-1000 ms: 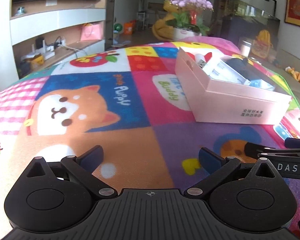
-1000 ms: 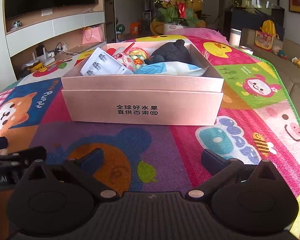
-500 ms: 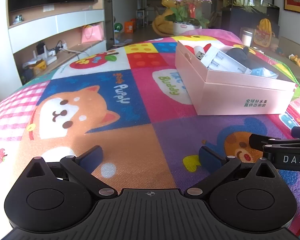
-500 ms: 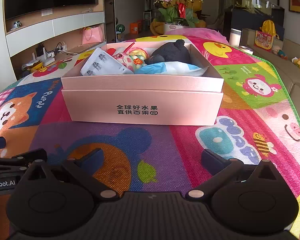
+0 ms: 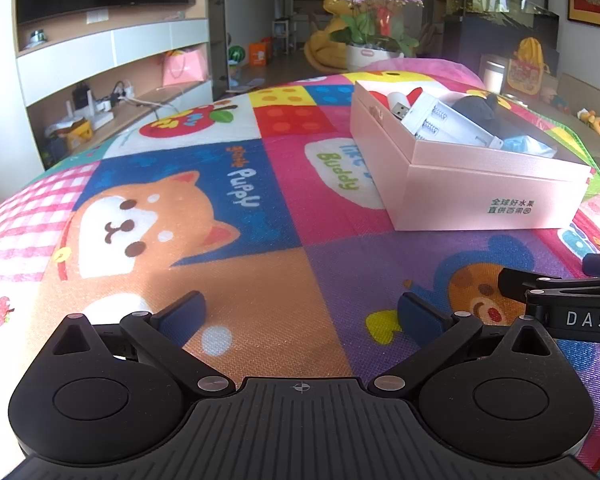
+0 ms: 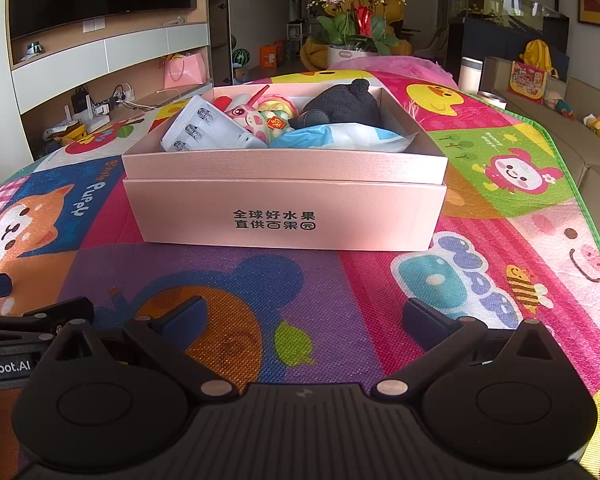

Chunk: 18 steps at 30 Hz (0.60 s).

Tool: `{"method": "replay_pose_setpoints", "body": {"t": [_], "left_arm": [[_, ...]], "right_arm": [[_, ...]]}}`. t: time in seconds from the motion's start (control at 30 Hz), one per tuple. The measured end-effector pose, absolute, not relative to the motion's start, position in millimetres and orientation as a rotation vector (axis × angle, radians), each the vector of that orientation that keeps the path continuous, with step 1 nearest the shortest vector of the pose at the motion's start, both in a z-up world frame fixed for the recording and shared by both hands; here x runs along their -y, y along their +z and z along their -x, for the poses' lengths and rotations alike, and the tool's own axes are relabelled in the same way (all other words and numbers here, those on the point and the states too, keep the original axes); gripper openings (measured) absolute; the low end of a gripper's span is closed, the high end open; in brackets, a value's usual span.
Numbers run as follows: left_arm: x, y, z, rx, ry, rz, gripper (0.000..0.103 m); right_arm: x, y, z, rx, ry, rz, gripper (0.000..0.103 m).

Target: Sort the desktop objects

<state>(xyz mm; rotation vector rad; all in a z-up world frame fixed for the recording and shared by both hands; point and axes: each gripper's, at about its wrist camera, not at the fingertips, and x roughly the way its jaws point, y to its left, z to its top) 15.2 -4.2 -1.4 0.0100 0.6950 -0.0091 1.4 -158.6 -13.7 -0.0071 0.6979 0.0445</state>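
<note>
Desktop objects already lie inside the pink box (image 6: 284, 216), which sits on the cartoon mat (image 6: 240, 300): a white battery case (image 6: 204, 130) at its left end, a pink pig toy (image 6: 250, 120) beside that, a dark plush (image 6: 346, 104) toward the far right corner, and a blue-and-white packet (image 6: 340, 138) against the near wall. Sorting looks close to finished; no loose item shows on the mat near the box, though the edges are distorted. Both the left gripper (image 5: 300, 316) and right gripper (image 6: 300, 316) hang spread wide and empty, short of the box. Next calls for scanning for leftovers.

Left tongs (image 5: 300, 312) and right tongs (image 6: 300, 316) gape wide, side by side.
</note>
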Motion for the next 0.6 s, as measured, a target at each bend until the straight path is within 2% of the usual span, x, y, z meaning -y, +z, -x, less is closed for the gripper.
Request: {"method": "replay_pose_setpoints", "body": {"t": [0.6], "left_arm": [[4.0, -1.3, -14.7, -0.695, -0.01, -0.008, 0.103]], "right_arm": [[158.3, -13.9, -1.9, -0.698, 0.044, 0.007, 0.103]]}}
